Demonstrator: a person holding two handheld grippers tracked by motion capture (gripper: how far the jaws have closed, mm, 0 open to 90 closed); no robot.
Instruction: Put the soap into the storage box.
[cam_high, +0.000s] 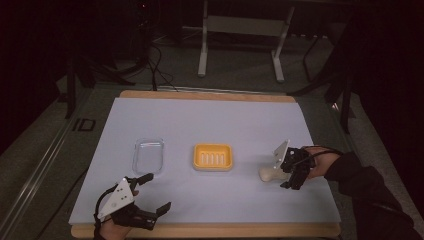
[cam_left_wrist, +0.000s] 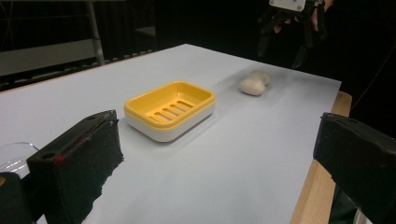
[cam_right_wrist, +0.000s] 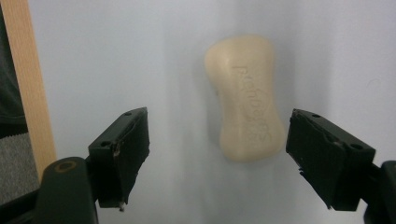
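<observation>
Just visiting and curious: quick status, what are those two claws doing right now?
Right gripper open, over the soap bar, not touching. Left gripper open, empty. Soap dish empty; nothing in the way.

Cream waisted soap bar (cam_right_wrist: 245, 98) lying flat on the table.

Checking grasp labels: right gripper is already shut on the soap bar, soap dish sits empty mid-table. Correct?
Not quite. The right gripper is open: in the right gripper view its pads stand on either side of the soap bar, clear of it, and the bar lies on the table. The soap dish does sit empty mid-table.
</observation>
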